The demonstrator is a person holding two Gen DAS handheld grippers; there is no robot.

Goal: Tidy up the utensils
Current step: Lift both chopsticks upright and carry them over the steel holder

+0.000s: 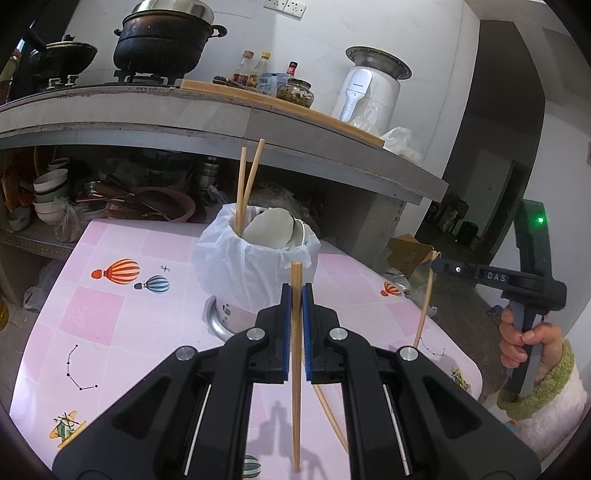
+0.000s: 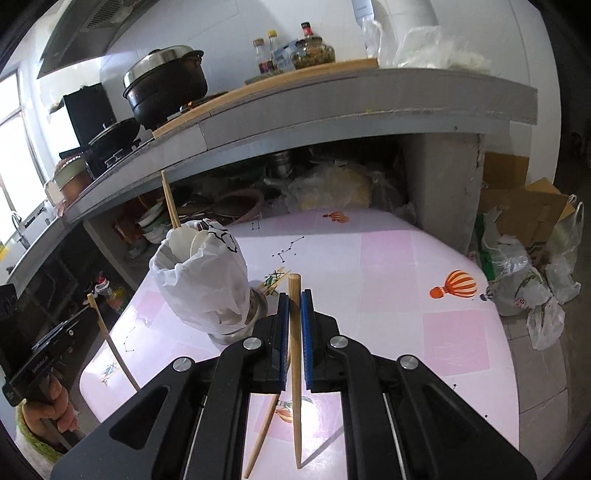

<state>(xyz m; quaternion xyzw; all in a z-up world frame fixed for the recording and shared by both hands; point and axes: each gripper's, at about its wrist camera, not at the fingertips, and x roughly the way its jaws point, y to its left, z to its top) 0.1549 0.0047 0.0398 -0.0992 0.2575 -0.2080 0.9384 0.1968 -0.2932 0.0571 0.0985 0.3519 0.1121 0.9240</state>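
Wooden chopsticks (image 1: 246,184) already stood in the holder (image 1: 255,254); left gripper (image 1: 295,291) and right gripper (image 2: 294,295) each clamped another chopstick, one loose chopstick (image 1: 332,421) remained.

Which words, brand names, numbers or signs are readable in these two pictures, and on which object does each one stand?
"Panasonic": grey letters on the white appliance on the counter; small, but it reads so.
"DAS": raised letters on the black right gripper, seen from the left wrist camera; the word may be cut off.
Bottle labels on the counter: too small to read.
Black marks on the white plastic bag: not readable as words.
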